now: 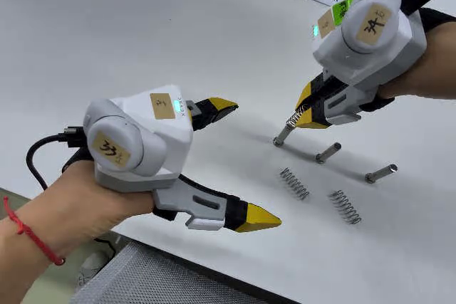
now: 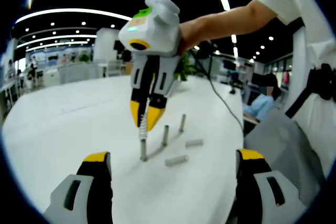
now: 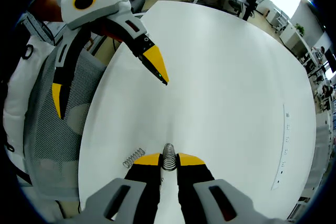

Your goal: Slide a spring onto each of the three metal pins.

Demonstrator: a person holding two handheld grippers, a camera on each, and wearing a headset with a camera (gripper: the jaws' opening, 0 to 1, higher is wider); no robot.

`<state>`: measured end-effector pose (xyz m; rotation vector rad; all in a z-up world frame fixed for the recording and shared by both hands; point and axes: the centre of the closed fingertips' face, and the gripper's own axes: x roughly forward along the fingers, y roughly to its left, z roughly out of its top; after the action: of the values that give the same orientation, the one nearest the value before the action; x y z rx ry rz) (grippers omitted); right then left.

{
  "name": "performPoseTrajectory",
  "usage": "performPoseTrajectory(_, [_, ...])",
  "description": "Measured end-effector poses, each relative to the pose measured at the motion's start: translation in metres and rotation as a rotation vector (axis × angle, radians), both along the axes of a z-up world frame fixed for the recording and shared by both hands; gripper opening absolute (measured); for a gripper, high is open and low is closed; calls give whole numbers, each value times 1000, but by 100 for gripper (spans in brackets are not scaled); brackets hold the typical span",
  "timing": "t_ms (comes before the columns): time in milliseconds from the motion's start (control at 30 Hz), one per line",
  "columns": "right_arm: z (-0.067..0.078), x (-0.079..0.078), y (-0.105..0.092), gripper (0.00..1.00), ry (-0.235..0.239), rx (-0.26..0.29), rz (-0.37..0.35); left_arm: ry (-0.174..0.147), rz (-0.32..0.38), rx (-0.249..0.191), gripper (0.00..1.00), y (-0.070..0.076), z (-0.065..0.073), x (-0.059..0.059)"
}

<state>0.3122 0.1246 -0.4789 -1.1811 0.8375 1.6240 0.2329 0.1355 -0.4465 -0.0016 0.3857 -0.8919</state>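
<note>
white worktop (image 1: 142, 19), head view: right hand-held gripper (image 1: 305, 115) clamped on a spring (image 1: 296, 117), lower end at the leftmost pin (image 1: 283, 135); two loose springs (image 1: 293, 183) lie nearby. left gripper view: left hand-held gripper (image 2: 173, 182), jaws wide apart. right gripper view: spring pinched between the tips.

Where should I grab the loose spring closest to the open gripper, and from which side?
Probably near one end of the spring, coming down from above with the jaws straddling its coils. It lies flat on the table, so only its sides are open, and the other end stays free for a pin.
</note>
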Motion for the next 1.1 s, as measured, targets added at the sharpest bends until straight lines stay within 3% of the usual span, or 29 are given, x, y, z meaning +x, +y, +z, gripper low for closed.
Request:
performPoseTrajectory(433, [-6,-3,-1,12,0,-19,8,-2,-2,-12,100,-2,1,0])
performPoseTrajectory(1100, [-28,-6,2,12,-6,-38,18,2,5,-19,98,-1,-1,1])
